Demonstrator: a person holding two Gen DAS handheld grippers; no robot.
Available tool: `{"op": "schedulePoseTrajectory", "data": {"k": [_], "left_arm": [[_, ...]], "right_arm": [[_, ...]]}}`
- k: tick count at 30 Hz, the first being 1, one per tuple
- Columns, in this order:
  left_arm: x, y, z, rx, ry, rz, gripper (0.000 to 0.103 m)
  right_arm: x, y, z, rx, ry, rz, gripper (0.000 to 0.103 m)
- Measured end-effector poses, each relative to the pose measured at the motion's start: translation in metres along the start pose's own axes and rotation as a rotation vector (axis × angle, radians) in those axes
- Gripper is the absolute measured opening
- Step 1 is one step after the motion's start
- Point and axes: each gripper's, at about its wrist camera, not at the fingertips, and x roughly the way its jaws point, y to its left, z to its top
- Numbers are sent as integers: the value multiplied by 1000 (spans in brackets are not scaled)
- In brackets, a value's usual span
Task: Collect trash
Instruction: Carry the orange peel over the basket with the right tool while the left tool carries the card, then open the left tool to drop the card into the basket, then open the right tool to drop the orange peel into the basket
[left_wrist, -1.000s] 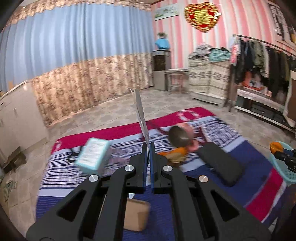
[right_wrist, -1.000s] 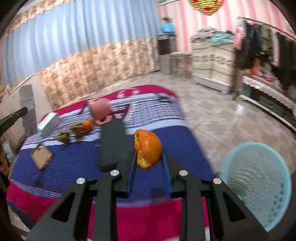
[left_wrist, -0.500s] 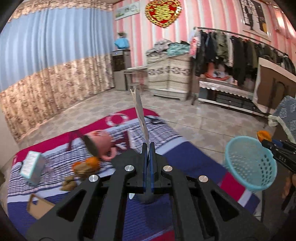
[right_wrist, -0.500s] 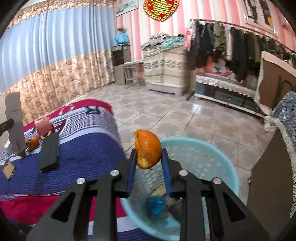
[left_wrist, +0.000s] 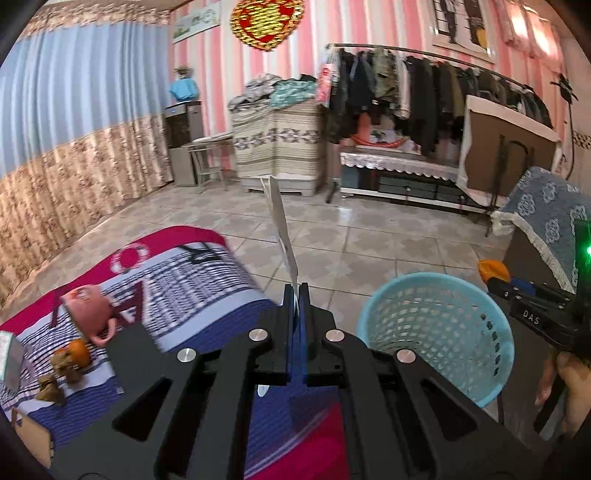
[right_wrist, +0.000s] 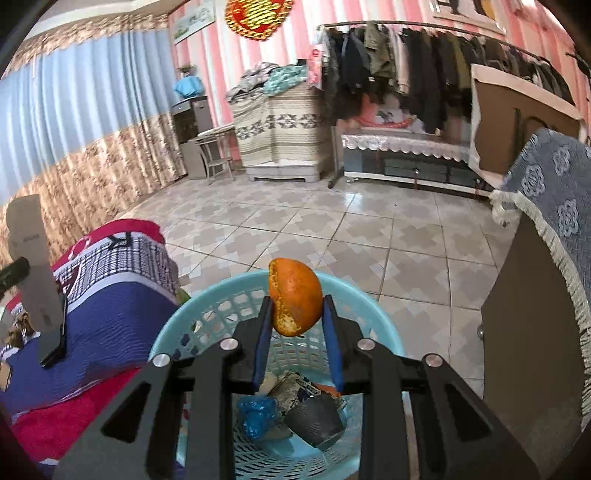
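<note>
My right gripper (right_wrist: 295, 325) is clamped on a piece of orange peel, a domed rind with a ragged pale edge (right_wrist: 294, 297), pinched between the 2 blue-lined fingers (right_wrist: 263, 339). The peel sits directly above the round light-blue perforated plastic basket (right_wrist: 173, 328), inside its rim and toward the far side, so I judge the coming move to be a plain release: the basket's mouth lies straight below the tool, and the drop is vertical. In the basket's bottom I can see a crumpled blue wrapper (right_wrist: 257, 413) and a dark paper cup on its side (right_wrist: 316, 417) (plenty of room on top of them).

My left gripper (left_wrist: 295, 299) is closed on a thin white card (left_wrist: 279, 221), held edge-on with its long axis standing up and away from the fingers. From that tool the basket (left_wrist: 373, 317) lies to the right and a little forward, so the right hand is the nearer of the 2 and should go first.

Left of the basket is the striped red-and-blue blanket (left_wrist: 207, 288), its corner close to the rim; beyond the basket the tiled floor (right_wrist: 332, 229) is open, and a brown cabinet (right_wrist: 524, 332) stands just beside it on the right.
</note>
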Motion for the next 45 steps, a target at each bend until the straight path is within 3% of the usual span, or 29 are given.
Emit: {"op": "schedulePoseTrajectory", "data": {"k": [12, 23, 24, 26, 28, 29, 32, 34, 37, 43, 45], "left_arm": [[51, -84, 1, 69, 19, -140, 1], [84, -109, -13, 101, 66, -180, 3], [84, -110, -12, 103, 68, -177, 8], [84, -108, -12, 103, 69, -168, 27], [81, -104, -12, 91, 59, -143, 59], [81, -102, -12, 86, 56, -131, 65], [76, -89, -9, 71, 52, -103, 71], [69, -75, -7, 52, 32, -62, 85], [58, -55, -6, 43, -5, -8, 93], [41, -4, -9, -17, -7, 107, 95], [34, 10, -11, -29, -15, 139, 95]], "right_arm": [[7, -14, -2, 26, 11, -49, 27], [6, -36, -5, 97, 12, -78, 27], [7, -35, -6, 97, 15, -78, 27], [6, -32, -6, 93, 15, -78, 27], [6, -30, -6, 89, 15, -77, 27], [6, -30, -6, 88, 16, -76, 27], [7, -27, -6, 77, 23, -75, 27], [7, -25, -5, 74, 25, -74, 27], [8, -22, -5, 74, 24, -67, 28], [10, 0, -2, 51, 15, -53, 31], [9, 9, -2, 33, 9, -49, 41]]}}
